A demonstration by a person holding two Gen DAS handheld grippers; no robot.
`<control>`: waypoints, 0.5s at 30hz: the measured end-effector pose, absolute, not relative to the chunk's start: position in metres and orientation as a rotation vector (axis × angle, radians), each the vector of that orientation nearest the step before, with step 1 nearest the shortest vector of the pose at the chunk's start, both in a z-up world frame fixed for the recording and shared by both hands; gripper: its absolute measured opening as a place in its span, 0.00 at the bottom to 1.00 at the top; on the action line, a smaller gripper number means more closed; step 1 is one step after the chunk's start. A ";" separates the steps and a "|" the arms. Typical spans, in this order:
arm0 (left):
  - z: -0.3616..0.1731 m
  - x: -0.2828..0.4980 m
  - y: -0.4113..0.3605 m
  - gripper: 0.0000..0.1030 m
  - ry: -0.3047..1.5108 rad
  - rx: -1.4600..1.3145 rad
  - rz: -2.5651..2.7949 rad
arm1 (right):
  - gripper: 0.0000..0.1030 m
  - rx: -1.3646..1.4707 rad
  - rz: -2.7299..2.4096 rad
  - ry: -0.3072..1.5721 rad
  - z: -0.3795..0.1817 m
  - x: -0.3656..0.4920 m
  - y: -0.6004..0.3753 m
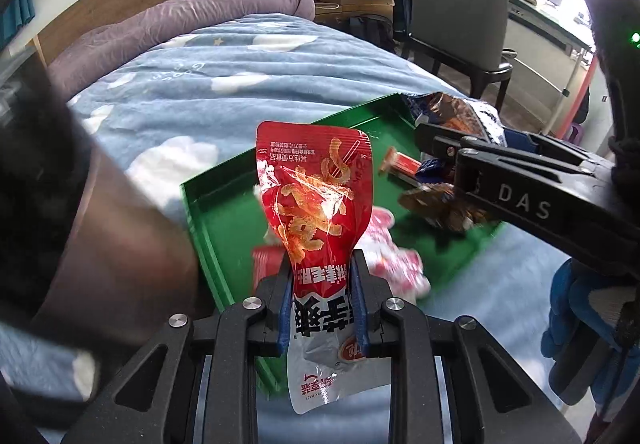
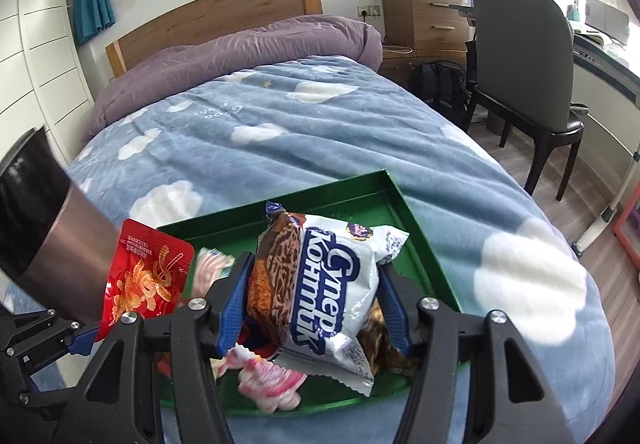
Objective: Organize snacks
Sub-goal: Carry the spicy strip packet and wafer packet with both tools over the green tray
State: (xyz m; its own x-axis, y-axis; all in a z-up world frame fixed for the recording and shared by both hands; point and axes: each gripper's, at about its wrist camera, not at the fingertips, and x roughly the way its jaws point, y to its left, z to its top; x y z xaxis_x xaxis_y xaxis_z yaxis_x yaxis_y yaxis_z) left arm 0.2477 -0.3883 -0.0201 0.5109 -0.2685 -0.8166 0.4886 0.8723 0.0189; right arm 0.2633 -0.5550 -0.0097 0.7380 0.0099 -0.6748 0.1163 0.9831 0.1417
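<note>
A green tray [image 1: 208, 212] [image 2: 416, 220] lies on the bed. My left gripper [image 1: 320, 276] is shut on a red spicy-snack packet [image 1: 316, 196], held upright above the tray's near left part; the packet also shows in the right wrist view [image 2: 144, 276]. My right gripper [image 2: 316, 288] is shut on a white and blue snack bag [image 2: 336, 292] over the tray; the bag also shows in the left wrist view [image 1: 460, 112]. Pink and white wrapped snacks [image 2: 268, 376] [image 1: 396, 264] and brown wrappers [image 1: 436, 204] lie in the tray.
The bed has a blue cloud blanket [image 2: 280, 116] and a purple duvet [image 2: 240, 56] by the wooden headboard. A dark chair [image 2: 524, 56], a backpack [image 2: 440, 84] and a wooden drawer unit [image 2: 424, 20] stand to the right of the bed.
</note>
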 end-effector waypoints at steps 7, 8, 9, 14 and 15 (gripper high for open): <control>-0.049 0.281 -0.411 0.20 0.955 0.262 -0.454 | 0.50 0.176 -0.080 0.756 -0.034 0.296 -0.574; -0.051 0.283 -0.414 0.20 0.954 0.263 -0.453 | 0.50 0.177 -0.080 0.761 -0.038 0.300 -0.576; -0.054 0.287 -0.416 0.20 0.956 0.261 -0.455 | 0.50 0.172 -0.083 0.767 -0.042 0.305 -0.578; -0.069 0.303 -0.431 0.21 0.971 0.279 -0.447 | 0.50 0.142 -0.082 0.802 -0.057 0.322 -0.581; -0.072 0.306 -0.432 0.21 0.978 0.279 -0.443 | 0.50 0.135 -0.084 0.809 -0.059 0.325 -0.581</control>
